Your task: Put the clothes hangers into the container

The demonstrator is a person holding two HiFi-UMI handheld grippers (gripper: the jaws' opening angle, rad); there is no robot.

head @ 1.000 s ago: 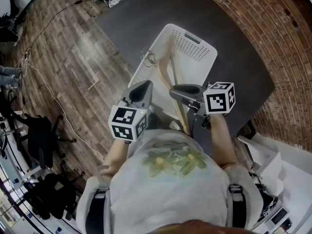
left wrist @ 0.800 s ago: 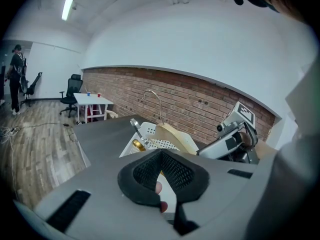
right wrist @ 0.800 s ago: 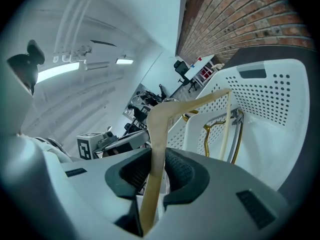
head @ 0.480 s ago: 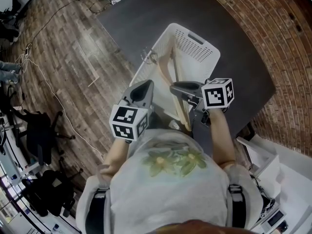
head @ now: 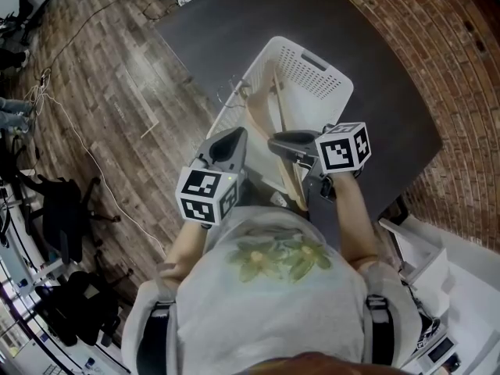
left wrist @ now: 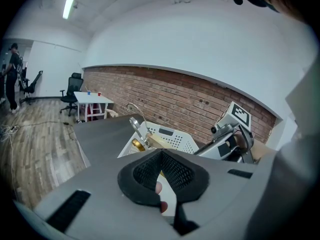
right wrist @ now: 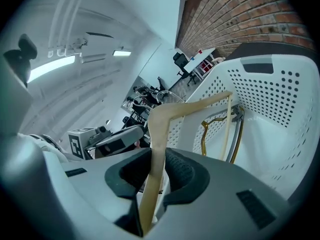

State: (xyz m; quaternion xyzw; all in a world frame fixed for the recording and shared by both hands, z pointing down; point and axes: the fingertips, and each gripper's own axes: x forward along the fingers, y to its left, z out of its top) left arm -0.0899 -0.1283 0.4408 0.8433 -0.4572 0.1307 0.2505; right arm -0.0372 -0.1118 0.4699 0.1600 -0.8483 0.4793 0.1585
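Observation:
A white perforated basket [head: 334, 78] stands on the dark table [head: 211, 30]. My right gripper [head: 281, 141] is shut on one arm of a pale wooden hanger [head: 275, 104]. The hanger leans up and forward into the basket, its metal hook [head: 237, 92] by the left rim. In the right gripper view the wooden arm [right wrist: 159, 129] runs up between the pads of the right gripper [right wrist: 155, 171], with the basket wall [right wrist: 270, 99] beyond. Gold and grey metal parts [right wrist: 235, 134] lie inside the basket. My left gripper [head: 231, 137] hangs shut and empty beside the basket's near left rim.
A plank floor [head: 94, 92] with cables lies left of the table. A brick wall [head: 437, 45] runs along the right. Black office chairs [head: 62, 217] stand at the lower left, and white furniture [head: 437, 264] at the lower right. In the left gripper view the hook [left wrist: 134, 111] rises above the basket [left wrist: 172, 136].
My right gripper has sunk a little with the hanger and shifted slightly left. The left gripper has kept still.

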